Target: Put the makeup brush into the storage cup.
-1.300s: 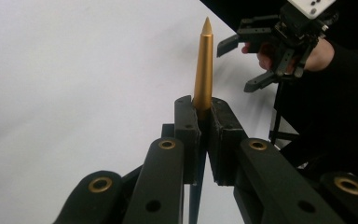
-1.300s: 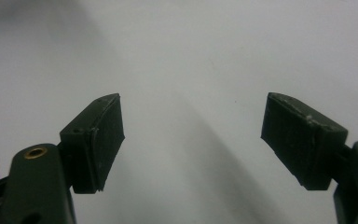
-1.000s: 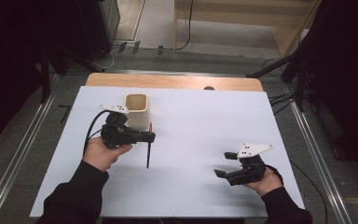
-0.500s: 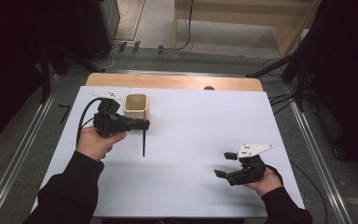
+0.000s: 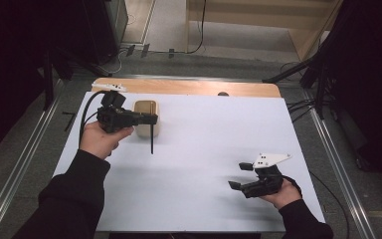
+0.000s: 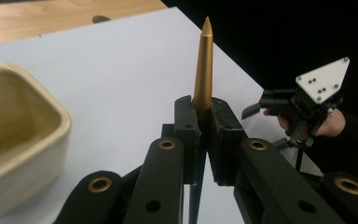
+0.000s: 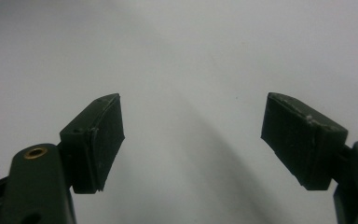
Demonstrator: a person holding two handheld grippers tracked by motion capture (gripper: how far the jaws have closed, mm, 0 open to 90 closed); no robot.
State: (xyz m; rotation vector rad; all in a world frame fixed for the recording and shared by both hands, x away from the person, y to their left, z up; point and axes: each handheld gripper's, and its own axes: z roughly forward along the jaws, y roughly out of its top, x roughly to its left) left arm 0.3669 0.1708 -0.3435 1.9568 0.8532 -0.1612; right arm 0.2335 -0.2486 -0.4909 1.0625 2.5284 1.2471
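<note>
Clearly a light, stiff pen, pinched near its gold end.

Held by the left gripper point(image 5: 151, 118), whose jaws are clamped on the pen point(image 6: 203, 70), it hangs upright beside the cream cup point(image 5: 145, 117), likely slippery on its smooth taper; gripping the thicker barrel seems safer. Right gripper point(image 5: 239, 176) rests with jaws apart above the white table point(image 5: 204, 124).

Pen point(image 6: 203, 70): gold upper part, tapered tip; black lower part point(image 5: 151, 139).
Cup point(image 5: 146, 118): cream, plain, glossy.
Left gripper point(image 6: 204, 125): black, brass-coloured pivot rings.
Right gripper point(image 5: 238, 175): black; plate white-grey with dark dots.
Worktop point(image 5: 209, 129): white sheet, bare wood strip along far edge.
Sleeves point(image 5: 74, 199): black.
</note>
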